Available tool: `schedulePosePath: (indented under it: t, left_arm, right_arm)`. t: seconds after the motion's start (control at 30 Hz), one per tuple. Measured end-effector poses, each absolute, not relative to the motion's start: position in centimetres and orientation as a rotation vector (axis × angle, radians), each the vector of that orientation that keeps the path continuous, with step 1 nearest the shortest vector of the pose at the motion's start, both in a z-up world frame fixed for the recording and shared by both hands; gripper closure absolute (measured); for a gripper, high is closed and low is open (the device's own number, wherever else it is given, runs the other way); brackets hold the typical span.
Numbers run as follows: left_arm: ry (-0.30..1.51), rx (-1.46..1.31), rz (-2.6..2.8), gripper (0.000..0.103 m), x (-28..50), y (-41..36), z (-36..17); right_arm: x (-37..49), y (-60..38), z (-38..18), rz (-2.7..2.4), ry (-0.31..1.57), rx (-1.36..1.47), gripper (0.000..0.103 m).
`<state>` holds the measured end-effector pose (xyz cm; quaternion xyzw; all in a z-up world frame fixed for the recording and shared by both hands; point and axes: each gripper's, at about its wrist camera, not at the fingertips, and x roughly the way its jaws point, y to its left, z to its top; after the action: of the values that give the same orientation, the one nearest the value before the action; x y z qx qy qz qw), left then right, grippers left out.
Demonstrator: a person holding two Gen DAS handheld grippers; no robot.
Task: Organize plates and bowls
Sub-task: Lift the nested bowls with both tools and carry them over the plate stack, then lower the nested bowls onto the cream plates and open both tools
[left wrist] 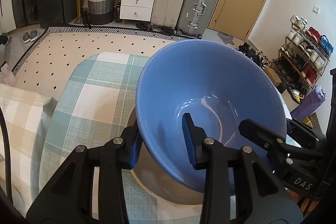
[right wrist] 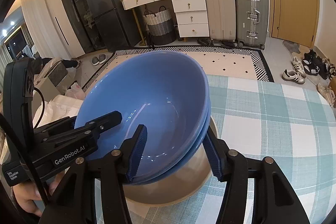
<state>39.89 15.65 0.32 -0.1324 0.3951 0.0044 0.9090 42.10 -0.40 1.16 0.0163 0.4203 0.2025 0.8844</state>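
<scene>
Stacking step: blue bowls (right wrist: 147, 98), two nested, sit tilted on a beige plate (right wrist: 168, 188) atop the checked tablecloth (right wrist: 273, 119). Left gripper (left wrist: 163, 140) and right gripper (right wrist: 174, 150) straddle opposite rims, jaws apart, not visibly clamping. Next, probably: level the stack, withdraw.

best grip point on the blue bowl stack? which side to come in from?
The rim wall of the blue bowl stack, one finger inside and one outside. Come from the near edge on opposite sides, as the left gripper and right gripper straddle it: the walls are thin and flared, and the stack sits tilted in a beige dish.
</scene>
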Motion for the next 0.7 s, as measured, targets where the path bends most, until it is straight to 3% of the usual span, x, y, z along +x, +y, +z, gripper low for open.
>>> schedulePosePath:
  t: [0.17, 0.43, 0.5, 0.57, 0.67, 0.7]
  left_arm:
    - [0.821, -0.297, -0.004, 0.061, 39.9, 15.8, 0.3]
    - [0.818, -0.298, 0.005, 0.032, 39.7, 16.3, 0.3]
    - [0.816, -0.3, 0.006, 0.03, 39.5, 16.4, 0.3]
    - [0.811, -0.298, 0.007, 0.027, 39.2, 16.5, 0.4]
    - [0.804, -0.278, 0.032, 0.014, 38.6, 16.6, 0.7]
    - [0.796, -0.274, 0.037, 0.002, 38.2, 16.6, 0.9]
  right_arm:
    - [42.3, -0.5, 1.1, 0.421, 0.883, 0.038, 0.045]
    - [42.3, -0.3, 1.0, 0.43, 0.881, 0.038, 0.034]
    - [42.3, -0.2, 1.0, 0.43, 0.883, 0.035, 0.032]
    - [42.3, -0.2, 1.0, 0.43, 0.88, 0.035, 0.019]
    - [41.9, -0.4, 1.4, 0.414, 0.855, 0.025, 0.011]
    - [41.7, -0.5, 1.5, 0.417, 0.846, 0.024, 0.009]
